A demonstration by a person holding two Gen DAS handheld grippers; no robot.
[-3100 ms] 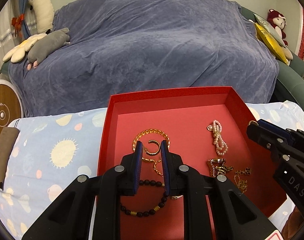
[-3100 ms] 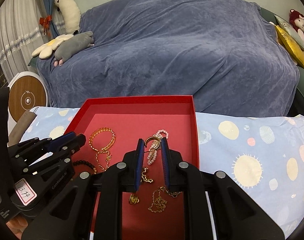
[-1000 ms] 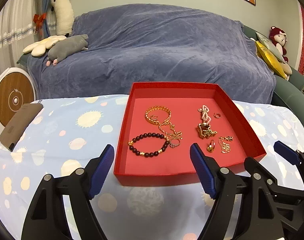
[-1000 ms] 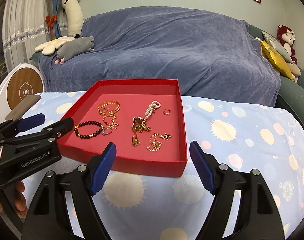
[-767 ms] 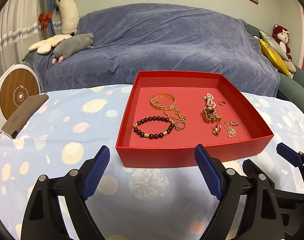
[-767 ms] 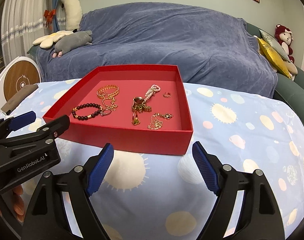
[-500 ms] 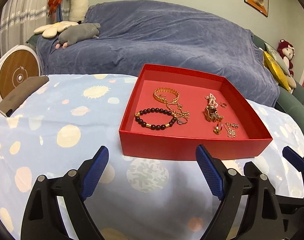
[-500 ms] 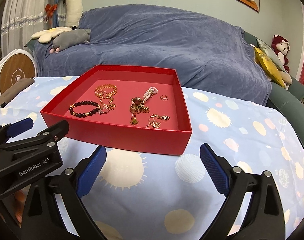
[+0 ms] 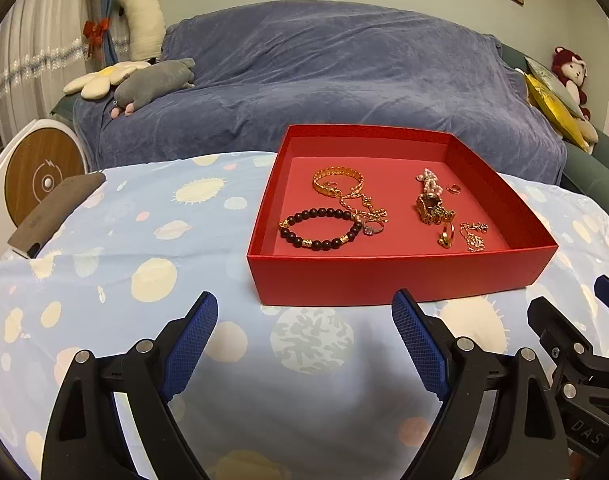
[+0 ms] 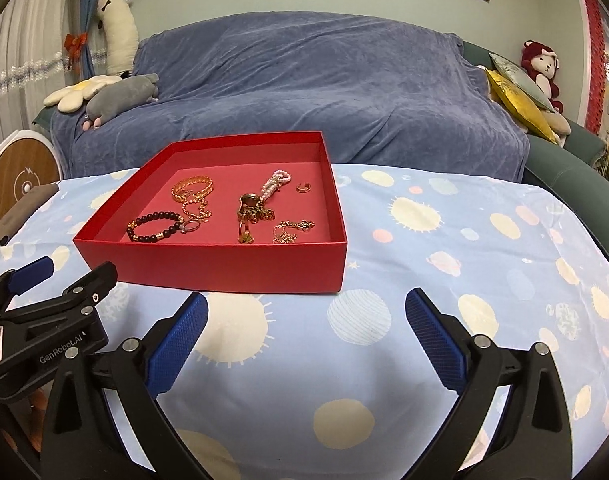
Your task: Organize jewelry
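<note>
The red box (image 9: 400, 276) sits on the planet-print cloth (image 9: 136, 240), and every piece of jewelry lies inside it. Taking the box as landmark: the dark beaded bracelet (image 9: 320, 228) lies in its near left part, its loop stretched roughly left to right, with a small stone ring (image 9: 372, 229) touching its right end. Behind these, toward the far wall of the box, a gold chain bracelet (image 9: 338, 180) trails a chain toward the ring. Right of centre lies a tangled gold lump (image 9: 432, 210) with a pink bead string (image 9: 428, 182) running back from it, a small gold ring (image 9: 453, 189) just beside that, and a fine gold chain (image 9: 474, 234) near the front right.

Both tools are outside the box, short of its near wall, over the cloth. The left gripper (image 9: 304, 344) stands with its jaws wide apart and nothing between them. The right gripper (image 10: 306, 340) has its jaws opening, also with nothing between them (only cloth shows in the gap).

The relation that matters: everything lies ahead of and beyond the near wall from both tongs. The left gripper faces the box's left half, so it seems nearer the beaded bracelet; the right gripper lines up more with the right-hand cluster. Whichever goes must probably clear the wall first.
</note>
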